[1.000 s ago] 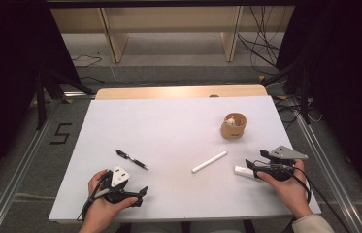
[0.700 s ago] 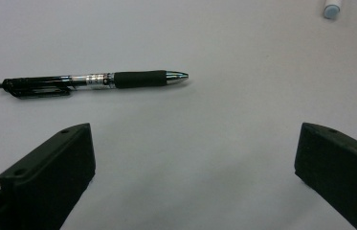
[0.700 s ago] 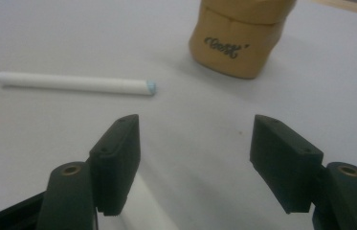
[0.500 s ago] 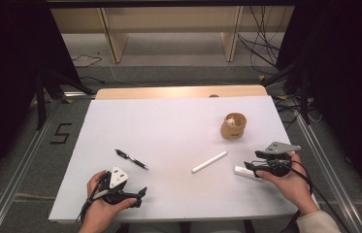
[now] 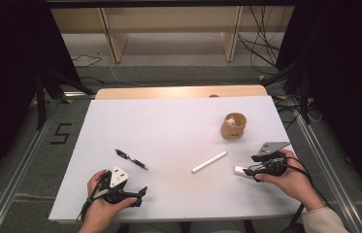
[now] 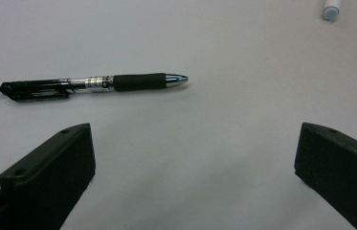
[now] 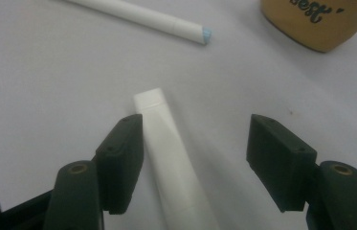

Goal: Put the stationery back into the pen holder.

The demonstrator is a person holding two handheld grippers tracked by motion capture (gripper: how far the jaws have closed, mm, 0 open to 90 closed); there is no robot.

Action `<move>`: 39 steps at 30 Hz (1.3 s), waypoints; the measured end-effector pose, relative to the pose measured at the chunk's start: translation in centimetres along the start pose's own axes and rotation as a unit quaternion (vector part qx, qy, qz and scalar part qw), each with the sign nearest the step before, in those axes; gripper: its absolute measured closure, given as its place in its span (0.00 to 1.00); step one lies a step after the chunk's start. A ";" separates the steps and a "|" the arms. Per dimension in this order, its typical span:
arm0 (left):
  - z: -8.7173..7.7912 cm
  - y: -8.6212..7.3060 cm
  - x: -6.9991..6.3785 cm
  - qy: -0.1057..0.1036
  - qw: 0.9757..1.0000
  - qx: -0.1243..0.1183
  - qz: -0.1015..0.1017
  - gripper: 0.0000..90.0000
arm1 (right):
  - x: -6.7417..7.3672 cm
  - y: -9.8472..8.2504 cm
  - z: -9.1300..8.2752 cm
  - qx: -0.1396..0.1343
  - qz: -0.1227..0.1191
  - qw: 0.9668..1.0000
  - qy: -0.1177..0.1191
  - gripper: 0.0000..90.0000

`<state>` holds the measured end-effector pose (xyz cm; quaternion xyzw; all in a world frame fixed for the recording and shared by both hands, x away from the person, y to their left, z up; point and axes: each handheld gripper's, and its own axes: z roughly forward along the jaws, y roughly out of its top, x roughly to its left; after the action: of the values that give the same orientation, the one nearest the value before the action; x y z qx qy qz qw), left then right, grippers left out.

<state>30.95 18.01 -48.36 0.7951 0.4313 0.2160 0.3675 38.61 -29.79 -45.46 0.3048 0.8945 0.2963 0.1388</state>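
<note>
A short white stick [image 7: 166,143] lies on the white table [image 5: 169,121] near the right edge. My right gripper [image 7: 196,134] straddles it. Its jaws have just been closing, with the stick between them: the left pad is against it and the right pad stands clear. In the high view the right gripper [image 5: 246,171] sits low over the white stick [image 5: 239,170]. My left gripper [image 5: 139,195] rests at the front left, jaws wide open and empty. A black pen [image 6: 94,84] lies just beyond the left gripper [image 6: 195,143].
A long white pen [image 5: 209,161] lies slanted in the middle right of the table. A tan cup [image 5: 233,126] stands behind it and shows at the top right as the tan cup [image 7: 319,21]. A wooden strip [image 5: 178,92] runs along the table's far edge.
The right hand has edged slightly left along the white stick. The left hand, the pens and the cup have not moved.
</note>
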 end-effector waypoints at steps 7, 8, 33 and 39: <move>0.0 0.0 0.0 -0.001 1.000 0.000 0.000 0.00 | 0.1 0.1 0.1 0.042 -0.037 0.998 0.019 0.47; 0.1 0.0 0.0 -0.001 1.000 0.000 0.001 0.00 | 0.2 0.2 0.2 0.048 -0.043 0.998 0.018 0.48; 0.0 0.1 0.0 -0.002 1.000 -0.002 0.003 0.00 | 0.8 3.6 1.8 0.221 -0.147 0.964 0.030 0.64; 0.0 0.1 -0.1 -0.003 1.000 -0.002 0.003 0.00 | 0.9 4.0 2.1 0.235 -0.163 0.957 0.038 0.69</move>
<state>30.98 17.90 -48.34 0.7966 0.4273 0.2156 0.3693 40.67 -25.75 -44.73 0.1672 0.9811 0.0624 0.0753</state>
